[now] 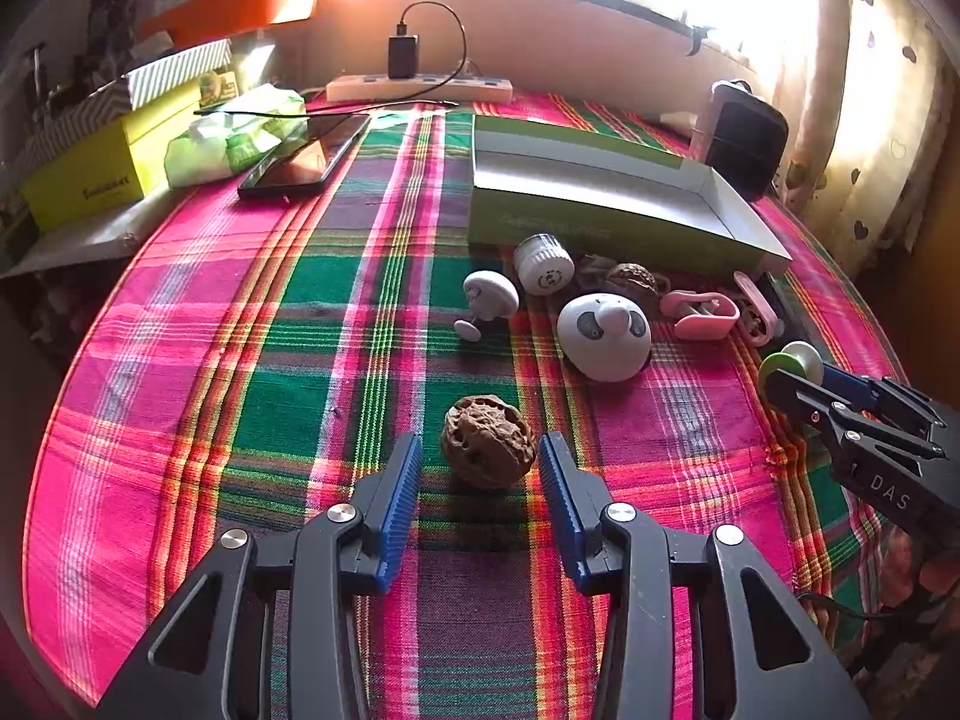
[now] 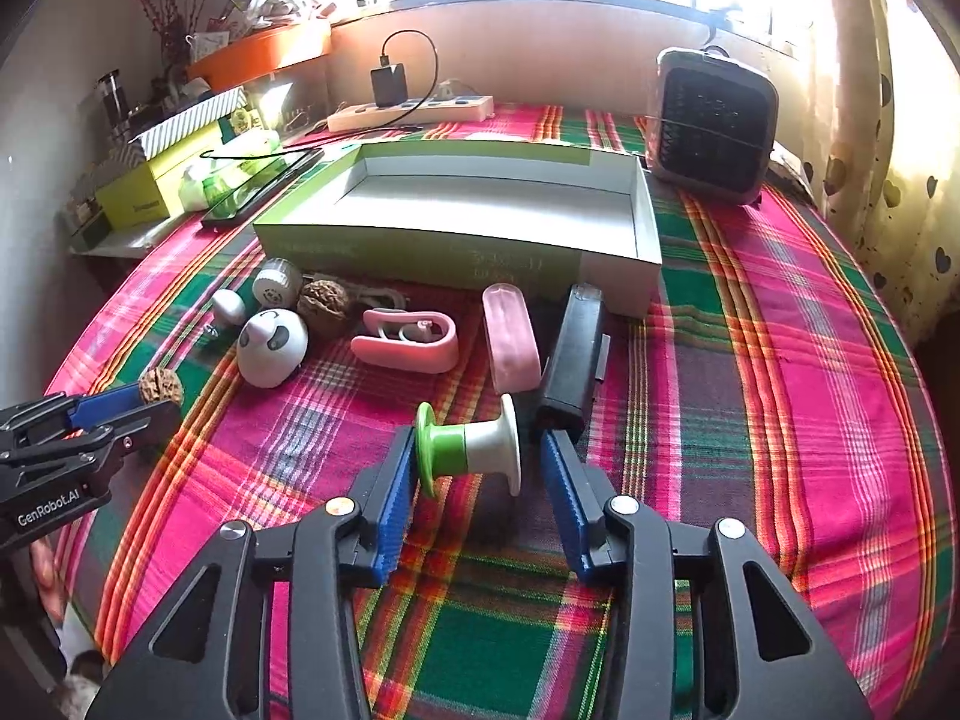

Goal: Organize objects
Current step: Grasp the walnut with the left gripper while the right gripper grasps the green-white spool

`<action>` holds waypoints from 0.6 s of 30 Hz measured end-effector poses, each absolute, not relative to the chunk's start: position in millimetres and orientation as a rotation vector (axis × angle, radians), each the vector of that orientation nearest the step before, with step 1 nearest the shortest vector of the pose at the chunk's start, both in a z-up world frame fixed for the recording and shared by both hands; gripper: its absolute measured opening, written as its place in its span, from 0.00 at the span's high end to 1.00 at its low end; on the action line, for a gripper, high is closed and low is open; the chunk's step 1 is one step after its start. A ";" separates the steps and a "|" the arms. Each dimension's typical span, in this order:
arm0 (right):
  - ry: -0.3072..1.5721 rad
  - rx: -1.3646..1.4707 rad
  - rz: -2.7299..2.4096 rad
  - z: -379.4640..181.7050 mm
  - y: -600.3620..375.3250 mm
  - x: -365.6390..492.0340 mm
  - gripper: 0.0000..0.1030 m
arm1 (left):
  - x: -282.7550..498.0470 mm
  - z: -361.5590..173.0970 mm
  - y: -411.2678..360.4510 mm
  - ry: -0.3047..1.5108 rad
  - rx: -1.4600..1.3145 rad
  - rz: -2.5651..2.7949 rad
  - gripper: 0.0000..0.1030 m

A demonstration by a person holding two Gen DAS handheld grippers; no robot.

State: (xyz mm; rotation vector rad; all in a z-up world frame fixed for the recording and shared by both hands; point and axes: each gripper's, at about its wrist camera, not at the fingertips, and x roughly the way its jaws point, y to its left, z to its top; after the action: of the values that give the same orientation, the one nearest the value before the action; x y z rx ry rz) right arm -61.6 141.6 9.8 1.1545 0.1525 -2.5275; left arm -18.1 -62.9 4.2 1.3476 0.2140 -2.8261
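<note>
While left gripper (image 1: 480, 462) gapes wide around brown wrinkled walnut (image 1: 488, 449), right gripper (image 2: 480, 462) brackets green-white plastic spool (image 2: 471, 449), wide, uncontacted.

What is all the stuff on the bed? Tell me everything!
walnuts: 2, brown, one between left claw fingers, one by the box
spool: 1, green and white, between right claw fingers
panda toy: 1, white, left of the pink clip
pink clip: 1, in front of the box
pink case: 1, beside the black bar
black bar: 1, by the box corner
box: 1, green and white, open, mid-cloth
small fan: 1, grey, behind the box
power strip: 1, white, by the wall
left claw: 1, open
right claw: 1, open
</note>
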 end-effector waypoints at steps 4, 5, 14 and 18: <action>0.146 1.158 -2.525 10.0 141.8 -63.1 0.67 | -21.0 4.6 -62.7 0.218 1.352 -2.831 0.70; 0.143 1.159 -2.524 10.0 142.1 -63.2 0.67 | -21.5 4.8 -62.5 0.214 1.351 -2.833 0.70; 0.131 1.158 -2.523 10.1 141.8 -62.6 0.67 | -24.4 6.6 -61.3 0.213 1.341 -2.843 0.70; 0.125 1.151 -2.522 11.8 142.2 -61.6 0.67 | -25.8 9.4 -60.3 0.215 1.325 -2.854 0.70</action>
State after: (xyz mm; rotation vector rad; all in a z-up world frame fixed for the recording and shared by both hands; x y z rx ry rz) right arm -61.6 142.2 11.8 1.1513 0.1245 -2.5221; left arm -25.8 -60.3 9.4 1.3250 0.2152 -2.8543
